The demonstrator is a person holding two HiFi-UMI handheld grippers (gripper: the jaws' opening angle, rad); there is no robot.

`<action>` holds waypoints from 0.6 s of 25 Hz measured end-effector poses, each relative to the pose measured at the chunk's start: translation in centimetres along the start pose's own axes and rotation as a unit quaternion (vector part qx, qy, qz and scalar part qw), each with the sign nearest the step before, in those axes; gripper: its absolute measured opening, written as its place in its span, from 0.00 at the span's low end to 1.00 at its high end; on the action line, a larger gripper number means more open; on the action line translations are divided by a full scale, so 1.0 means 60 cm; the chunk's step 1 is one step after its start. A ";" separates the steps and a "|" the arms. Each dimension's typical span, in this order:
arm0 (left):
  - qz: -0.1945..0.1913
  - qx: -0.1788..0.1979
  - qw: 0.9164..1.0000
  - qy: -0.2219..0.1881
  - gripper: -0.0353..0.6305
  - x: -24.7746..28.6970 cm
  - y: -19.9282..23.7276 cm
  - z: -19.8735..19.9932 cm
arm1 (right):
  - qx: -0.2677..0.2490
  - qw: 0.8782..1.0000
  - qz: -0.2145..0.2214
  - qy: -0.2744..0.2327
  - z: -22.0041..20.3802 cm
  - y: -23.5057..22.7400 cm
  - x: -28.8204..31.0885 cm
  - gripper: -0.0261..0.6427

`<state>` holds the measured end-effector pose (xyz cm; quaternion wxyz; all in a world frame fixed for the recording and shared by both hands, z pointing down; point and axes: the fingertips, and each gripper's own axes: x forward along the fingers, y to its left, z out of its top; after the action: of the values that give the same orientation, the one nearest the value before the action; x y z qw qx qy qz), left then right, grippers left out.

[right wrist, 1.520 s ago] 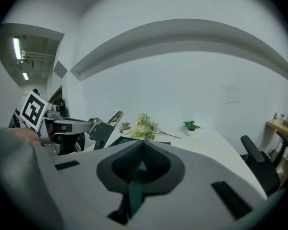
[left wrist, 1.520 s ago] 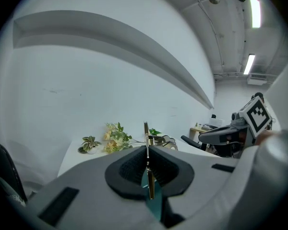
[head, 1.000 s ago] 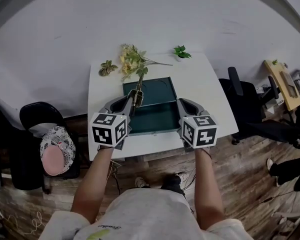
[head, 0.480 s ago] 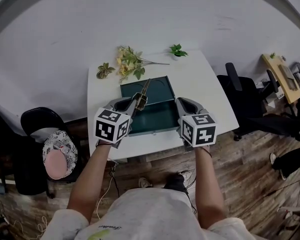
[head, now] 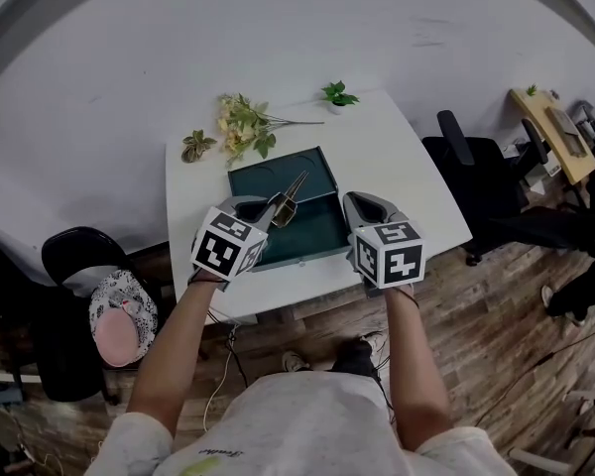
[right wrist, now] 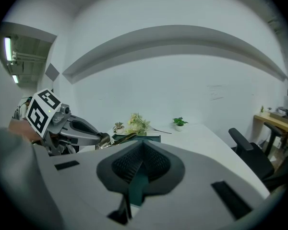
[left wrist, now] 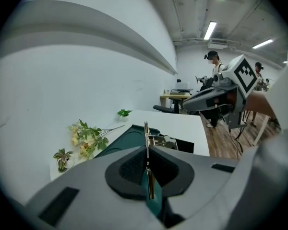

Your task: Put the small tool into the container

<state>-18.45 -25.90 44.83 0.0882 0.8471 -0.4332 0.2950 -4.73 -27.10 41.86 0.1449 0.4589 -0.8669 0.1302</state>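
Head view: left gripper half hides the tool.

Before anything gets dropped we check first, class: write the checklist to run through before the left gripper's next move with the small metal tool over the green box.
1. Grip: left gripper shut on the thin brass-coloured metal tool: ok.
2. Container: the dark green rectangular box stands open: ok.
3. Position: in the head view the tool lies over the box's inside: ok.
4. Tool's height above the box floor: cannot tell.
5. Clearance: right gripper shut, empty, beside the box's right edge: ok.
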 end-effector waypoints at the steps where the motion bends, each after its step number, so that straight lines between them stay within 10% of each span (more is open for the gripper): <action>1: -0.006 0.007 1.000 0.007 0.06 0.005 -0.005 0.000 | 0.001 1.000 -0.001 0.001 -0.001 -0.002 -0.001 0.04; 15: -0.050 0.121 0.986 0.105 0.06 0.059 -0.050 -0.026 | 0.011 1.000 -0.009 0.010 -0.019 -0.024 -0.008 0.04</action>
<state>-15.19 -25.84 48.45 0.0447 0.8364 -0.3394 0.4281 -3.13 -27.12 42.86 0.1492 0.4675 -0.8595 0.1432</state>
